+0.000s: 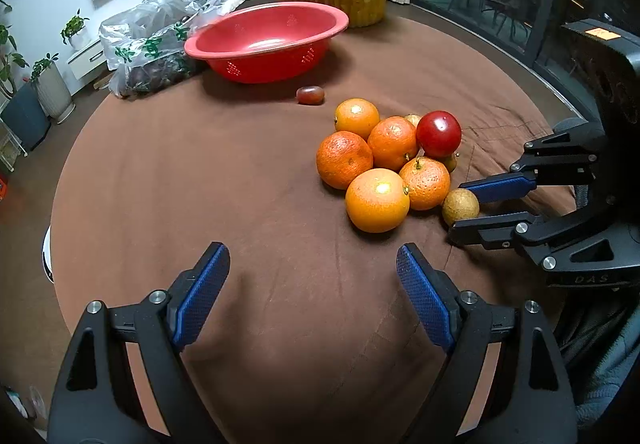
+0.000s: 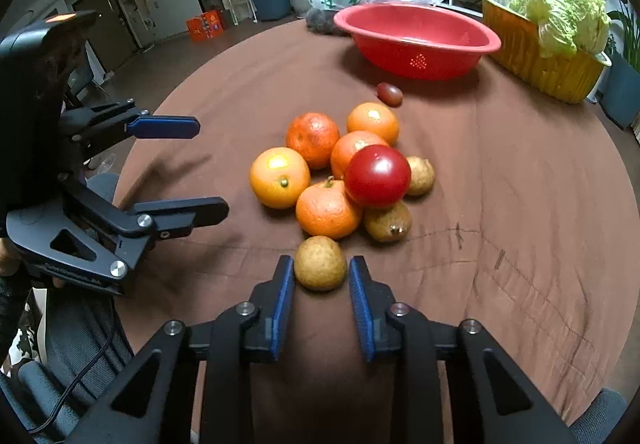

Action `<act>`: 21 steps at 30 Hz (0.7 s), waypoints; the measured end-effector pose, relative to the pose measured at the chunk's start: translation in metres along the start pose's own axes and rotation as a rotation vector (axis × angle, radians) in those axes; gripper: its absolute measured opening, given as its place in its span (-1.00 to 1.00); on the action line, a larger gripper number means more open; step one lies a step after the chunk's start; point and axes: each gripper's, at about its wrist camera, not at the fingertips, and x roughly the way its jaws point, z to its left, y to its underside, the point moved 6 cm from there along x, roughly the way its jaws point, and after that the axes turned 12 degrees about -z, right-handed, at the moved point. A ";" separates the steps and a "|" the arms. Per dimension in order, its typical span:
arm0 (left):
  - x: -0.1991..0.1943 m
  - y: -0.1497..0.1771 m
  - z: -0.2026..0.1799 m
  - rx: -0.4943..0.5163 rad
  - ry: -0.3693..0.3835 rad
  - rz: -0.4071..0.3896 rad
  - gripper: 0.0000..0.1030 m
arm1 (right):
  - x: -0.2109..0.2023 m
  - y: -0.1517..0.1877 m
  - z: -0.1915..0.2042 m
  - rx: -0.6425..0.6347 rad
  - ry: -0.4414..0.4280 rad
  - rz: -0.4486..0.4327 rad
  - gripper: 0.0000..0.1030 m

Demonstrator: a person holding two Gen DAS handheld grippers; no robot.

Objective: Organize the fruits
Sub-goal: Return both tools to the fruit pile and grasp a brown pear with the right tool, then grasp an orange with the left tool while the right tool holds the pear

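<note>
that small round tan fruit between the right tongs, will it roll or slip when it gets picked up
The small round tan fruit looks near-spherical, so it would probably roll on the brown tablecloth if nudged. Its dull, rough-looking skin and the right tongs' ribbed blue pads suggest little slipping. Being small, it is likely light; a squeeze off its widest part might pop it out.

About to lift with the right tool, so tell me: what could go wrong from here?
1. The right tool has the small brown fruit only at its fingertips; it could squirt out.
2. That fruit sits against the orange pile, and the red tomato rests on top, so a nudge may send it rolling.
3. The red basket is far across the table, a long carry.
</note>
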 end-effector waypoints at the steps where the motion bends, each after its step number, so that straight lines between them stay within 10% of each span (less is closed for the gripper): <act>1: 0.001 0.000 -0.001 -0.001 0.002 0.001 0.66 | 0.000 0.001 0.000 0.001 -0.002 0.000 -0.44; 15: 0.022 -0.013 -0.021 0.006 0.107 -0.002 0.64 | -0.036 0.007 -0.031 0.124 0.005 -0.037 -0.44; 21: 0.029 -0.013 -0.022 -0.011 0.166 0.011 0.17 | -0.039 0.013 -0.039 0.151 0.005 -0.042 -0.44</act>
